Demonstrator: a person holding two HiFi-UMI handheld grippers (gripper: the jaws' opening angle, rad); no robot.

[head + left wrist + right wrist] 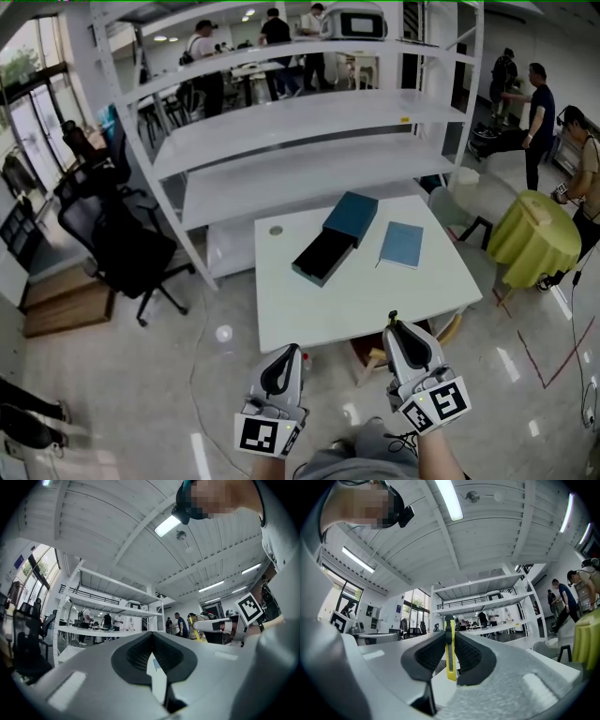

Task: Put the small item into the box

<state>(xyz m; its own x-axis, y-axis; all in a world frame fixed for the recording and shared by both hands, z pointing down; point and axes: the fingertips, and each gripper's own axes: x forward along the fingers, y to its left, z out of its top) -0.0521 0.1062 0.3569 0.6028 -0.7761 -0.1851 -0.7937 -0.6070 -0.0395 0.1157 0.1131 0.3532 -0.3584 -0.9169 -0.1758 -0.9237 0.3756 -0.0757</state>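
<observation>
Count: two grippers, one small item, one box, one loose flat teal piece, one tabletop.

Small item – a utility knife (pixel 450 653), with a slim yellow body and a dark end at the top. It stands upright between the jaws of the right gripper (pixel 398 328), and the ribbed black pads (pixel 469 656) clamp it on both flat sides. The dark end pokes out just past the jaw tips. The knife is up in the gripper, off the tabletop (pixel 309 309).

Left gripper (pixel 289 352) – jaws brought together at the tips, with nothing between them.

Both grippers sit at the near edge of the white tabletop, left and right of centre, well apart from the box.

Box (pixel 351 217) – it lies toward the far side of the tabletop. A teal sleeve sits at the far end, and a black tray (pixel 323 257) is slid partly out toward the near left. The flat teal piece (pixel 402 244) lies just right of the box, not touching it. A small round disc (pixel 276 230) sits on the tabletop to the left of the box.

Surroundings: a white shelf rack (pixel 309 122) stands beyond the tabletop, and a black office chair (pixel 117 244) stands on the floor at left.
</observation>
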